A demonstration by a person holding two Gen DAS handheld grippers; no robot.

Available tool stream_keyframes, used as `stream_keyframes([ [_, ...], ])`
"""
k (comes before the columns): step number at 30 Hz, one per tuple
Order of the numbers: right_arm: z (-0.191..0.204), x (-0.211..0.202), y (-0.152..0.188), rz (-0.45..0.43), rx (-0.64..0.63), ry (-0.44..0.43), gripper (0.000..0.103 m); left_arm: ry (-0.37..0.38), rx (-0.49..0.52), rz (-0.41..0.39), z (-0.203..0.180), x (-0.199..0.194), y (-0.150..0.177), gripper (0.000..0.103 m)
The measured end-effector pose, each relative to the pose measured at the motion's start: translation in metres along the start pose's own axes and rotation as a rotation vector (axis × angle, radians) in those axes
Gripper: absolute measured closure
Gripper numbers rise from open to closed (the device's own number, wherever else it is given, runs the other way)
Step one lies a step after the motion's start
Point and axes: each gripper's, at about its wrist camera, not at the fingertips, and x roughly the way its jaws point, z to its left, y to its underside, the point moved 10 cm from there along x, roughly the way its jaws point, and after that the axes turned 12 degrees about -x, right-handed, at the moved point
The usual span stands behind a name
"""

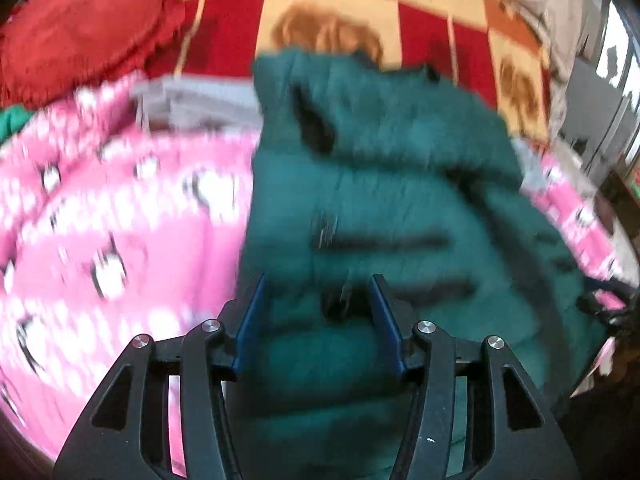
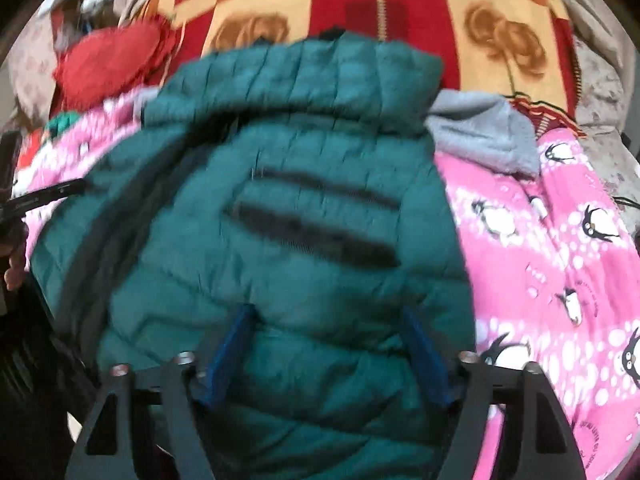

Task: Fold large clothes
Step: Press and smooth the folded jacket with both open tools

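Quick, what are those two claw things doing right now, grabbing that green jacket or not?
Left gripper: jaws open, holding nothing, above the green jacket.
Right gripper: jaws open, holding nothing, also over the jacket.

Bed with checked blanket (image 2: pixel 416 4), red, orange and cream squares with brown motifs.

Lying on it: pink penguin-print cover (image 2: pixel 552 264) spread over the near part; red frilled cushion (image 1: pixel 80 36) at the far left; pale patterned bedding (image 2: pixel 600 80) at the far right edge. On the pink cover rest a teal quilted jacket (image 2: pixel 280 208) and a grey garment (image 2: pixel 484 132), partly under the jacket.
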Motion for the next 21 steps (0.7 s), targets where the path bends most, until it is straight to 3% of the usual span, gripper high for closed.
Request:
stream_keyframes([
  [1,0.001,0.002,0.004,0.002,-0.009,0.005,0.013,-0.006,0.003,-0.017,0.001,0.002,0.006,0.049],
  [3,-0.002,0.003,0.01,-0.004,0.003,0.003,0.005,-0.029,-0.002,-0.036,0.004,0.001,0.006,0.033],
  [5,-0.006,0.007,0.015,0.013,0.029,-0.006,0.0,-0.047,-0.044,-0.009,0.012,0.006,0.008,0.019],
  [6,-0.008,0.009,0.016,0.017,0.047,-0.021,0.0,-0.014,-0.107,0.026,0.019,0.011,0.01,0.016],
  [9,-0.007,0.009,0.016,0.016,0.042,-0.016,0.0,0.057,-0.182,0.039,0.024,0.01,0.008,0.016],
  [16,-0.007,0.006,0.019,0.01,0.056,-0.025,0.0,0.042,-0.17,-0.001,0.021,0.0,0.009,0.016],
  [18,-0.012,-0.003,0.011,-0.002,0.043,-0.009,0.001,0.025,-0.145,-0.088,0.019,-0.018,-0.005,0.016],
  [20,-0.021,-0.019,-0.006,-0.09,0.057,0.04,0.001,0.027,-0.078,-0.227,0.004,-0.045,-0.023,0.016],
  [21,-0.024,-0.032,-0.022,-0.171,0.074,0.047,0.001,0.04,-0.059,-0.247,-0.004,-0.05,-0.026,0.016],
])
